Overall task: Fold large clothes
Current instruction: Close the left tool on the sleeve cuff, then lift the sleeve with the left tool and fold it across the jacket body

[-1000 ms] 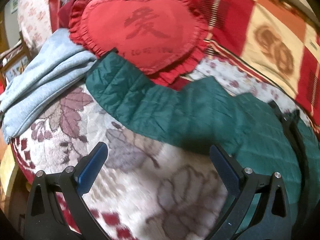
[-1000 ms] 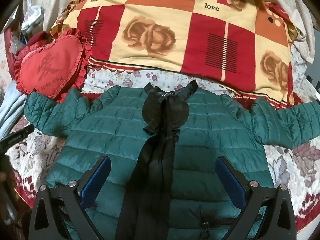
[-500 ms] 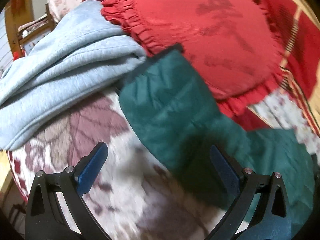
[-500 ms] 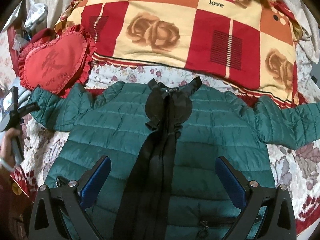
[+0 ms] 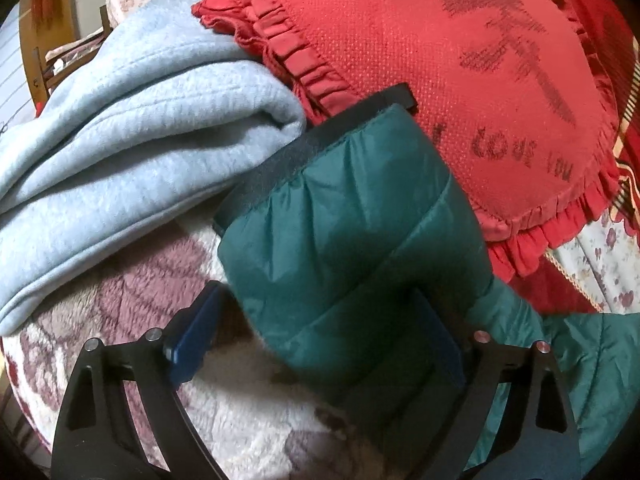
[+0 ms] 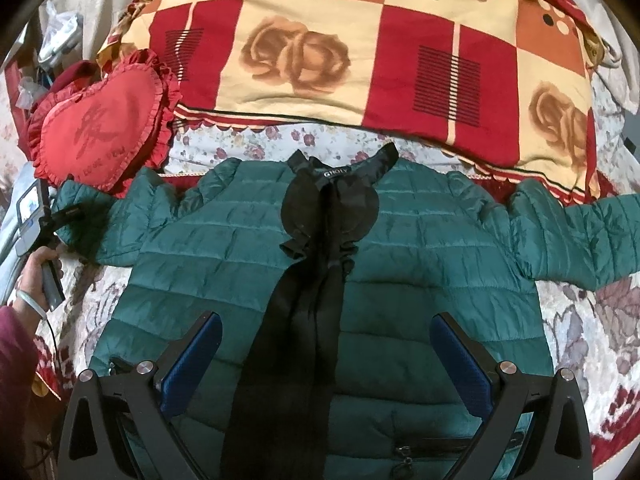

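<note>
A green quilted jacket [image 6: 420,248] with a black collar and front placket lies flat on the bed, front up, both sleeves spread out. Its left sleeve end [image 5: 344,232] with a black cuff fills the left wrist view. My left gripper [image 5: 316,332] is open, its jaws on either side of that sleeve end, the sleeve lying between them. In the right wrist view it shows at the sleeve tip [image 6: 64,214]. My right gripper [image 6: 326,364] is open and empty, hovering above the jacket's lower front.
A red heart-shaped pillow [image 5: 460,80] touches the sleeve cuff on its far side. A folded light-blue garment [image 5: 128,152] lies left of the cuff. A red and cream checked quilt [image 6: 360,52] lies behind the jacket. The bedspread [image 5: 260,400] is floral.
My left gripper has moved forward along the sleeve until the cuff end lies between its open jaws. My right gripper has risen slightly over the jacket.
</note>
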Action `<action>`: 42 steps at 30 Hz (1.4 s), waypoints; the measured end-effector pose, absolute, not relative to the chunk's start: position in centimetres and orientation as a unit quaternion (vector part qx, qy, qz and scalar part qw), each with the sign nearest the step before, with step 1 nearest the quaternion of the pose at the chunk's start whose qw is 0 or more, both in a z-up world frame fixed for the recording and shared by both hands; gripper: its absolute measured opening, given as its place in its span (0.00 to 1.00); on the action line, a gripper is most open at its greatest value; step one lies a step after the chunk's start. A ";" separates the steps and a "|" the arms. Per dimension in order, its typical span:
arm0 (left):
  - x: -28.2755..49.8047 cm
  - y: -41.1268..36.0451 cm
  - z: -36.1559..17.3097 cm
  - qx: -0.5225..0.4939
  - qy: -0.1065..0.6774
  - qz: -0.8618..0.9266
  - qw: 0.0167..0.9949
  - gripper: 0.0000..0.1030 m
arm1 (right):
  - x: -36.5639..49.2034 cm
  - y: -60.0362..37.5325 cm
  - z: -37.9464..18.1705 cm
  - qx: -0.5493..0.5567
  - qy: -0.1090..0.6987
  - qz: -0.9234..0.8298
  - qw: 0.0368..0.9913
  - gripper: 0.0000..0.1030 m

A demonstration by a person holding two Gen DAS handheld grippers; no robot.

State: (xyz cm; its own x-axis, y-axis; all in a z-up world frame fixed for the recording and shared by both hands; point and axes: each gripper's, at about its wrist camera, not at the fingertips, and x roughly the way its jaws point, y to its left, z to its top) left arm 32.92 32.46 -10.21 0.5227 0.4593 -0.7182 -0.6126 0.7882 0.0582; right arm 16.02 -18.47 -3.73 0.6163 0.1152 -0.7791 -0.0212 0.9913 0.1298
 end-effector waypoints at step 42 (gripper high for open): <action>24.8 5.7 6.9 -0.058 0.347 -0.057 0.934 0.13 | 10.0 -21.8 -1.9 0.085 0.412 0.044 0.906 1.00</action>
State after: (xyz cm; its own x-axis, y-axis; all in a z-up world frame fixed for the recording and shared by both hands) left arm 24.80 5.69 6.92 0.7528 -0.1462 -0.6418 0.0651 0.9868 -0.1484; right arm 9.98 -21.83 -1.95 0.6568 0.1503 -0.7389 -0.0096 0.9815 0.1911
